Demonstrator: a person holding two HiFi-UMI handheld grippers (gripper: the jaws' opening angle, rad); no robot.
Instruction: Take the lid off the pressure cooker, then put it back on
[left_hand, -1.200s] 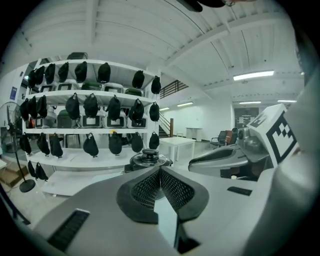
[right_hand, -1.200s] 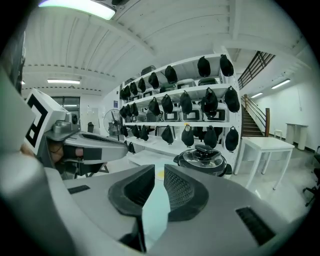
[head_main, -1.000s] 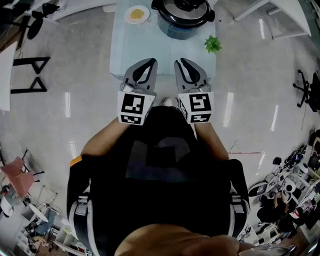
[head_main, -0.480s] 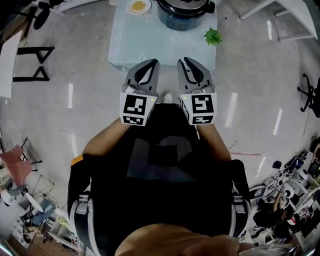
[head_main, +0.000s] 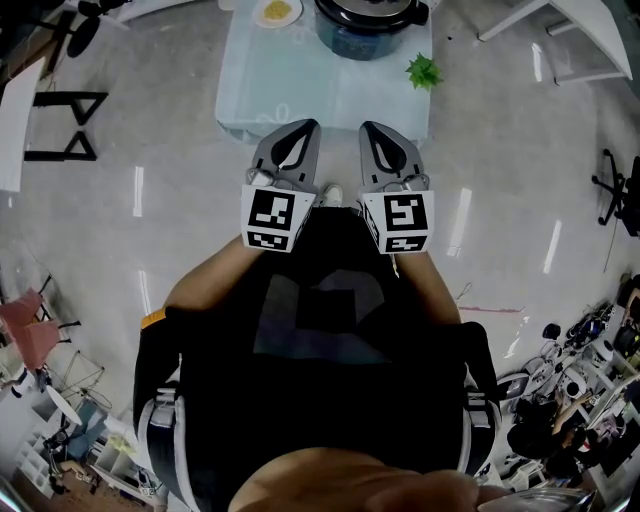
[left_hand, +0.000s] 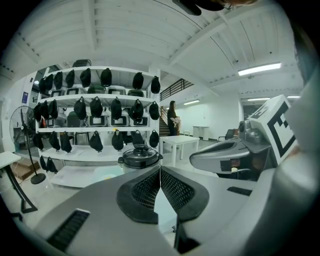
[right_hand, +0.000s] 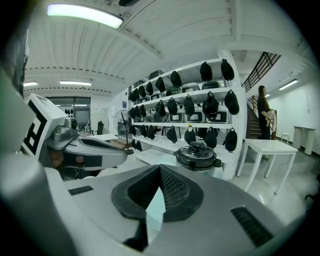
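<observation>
The pressure cooker (head_main: 365, 25) stands on the far part of the pale blue table (head_main: 300, 95), its black lid (head_main: 368, 8) on top. It shows straight ahead in the left gripper view as the cooker (left_hand: 141, 157) and in the right gripper view as the cooker (right_hand: 197, 156), well beyond the jaws. My left gripper (head_main: 305, 125) and right gripper (head_main: 368, 127) hover side by side over the table's near edge, pointing at the cooker. Both are shut with nothing between the pads, as seen on the left gripper (left_hand: 160, 169) and the right gripper (right_hand: 160, 167).
A plate (head_main: 276, 12) of yellow food sits left of the cooker and a small green plant (head_main: 424, 71) at its right. Shelves of black bags (left_hand: 95, 107) stand behind the table. A white table (right_hand: 270, 147) and a person by stairs are off to the right.
The table and cooker have slid toward the top of the head view. Both grippers stay side by side at the table's near edge.
</observation>
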